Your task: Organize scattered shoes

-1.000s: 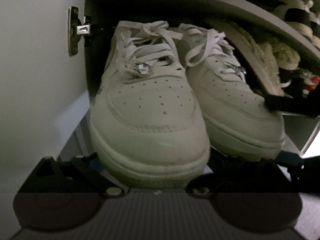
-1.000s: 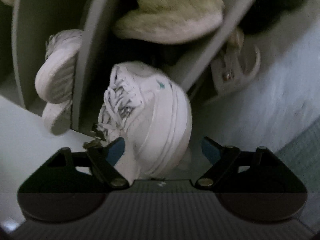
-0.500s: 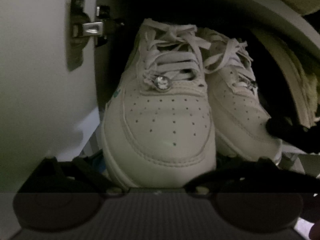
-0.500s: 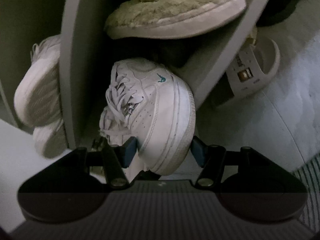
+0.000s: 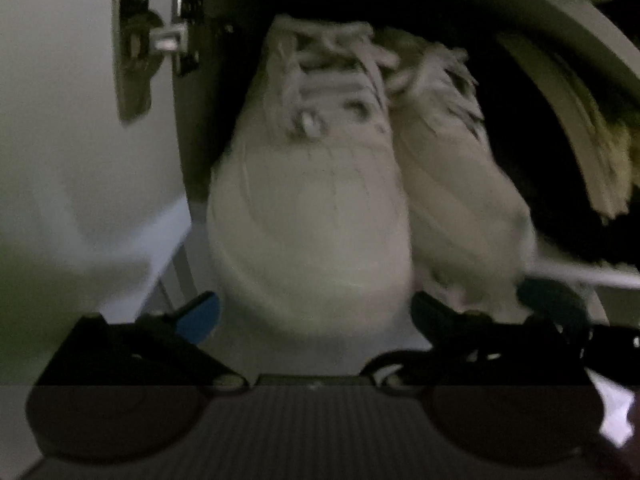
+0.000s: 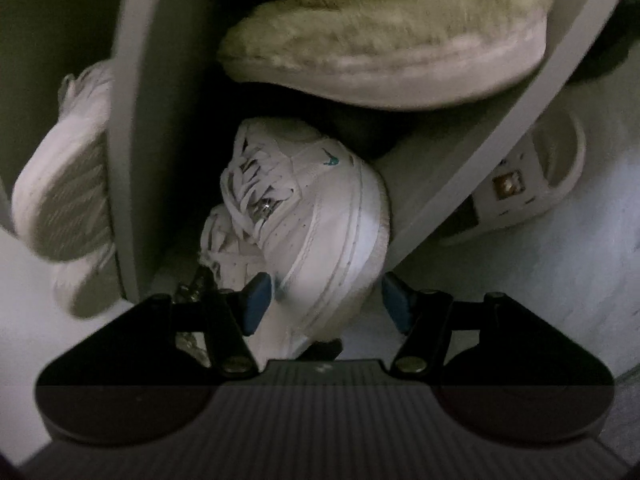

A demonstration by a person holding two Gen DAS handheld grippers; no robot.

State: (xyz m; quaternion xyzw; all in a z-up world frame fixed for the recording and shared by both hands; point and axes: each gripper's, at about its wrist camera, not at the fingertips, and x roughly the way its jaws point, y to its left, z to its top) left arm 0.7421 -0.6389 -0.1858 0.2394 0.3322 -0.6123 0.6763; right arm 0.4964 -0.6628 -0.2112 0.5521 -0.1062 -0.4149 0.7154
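Left wrist view, two white sneakers [image 5: 308, 208] side by side, left claw [image 5: 316, 316] spread, right claw [image 6: 326, 300] spread, one fuzzy slipper [image 6: 384, 36]

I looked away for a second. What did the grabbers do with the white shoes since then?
Both sneakers went deeper into the cabinet, side by side. The left gripper opened and let go of its sneaker. The right gripper also opened, with a gap showing beside its sneaker. The fluffy slipper stayed on the shelf above, and the sandal stayed on the floor.
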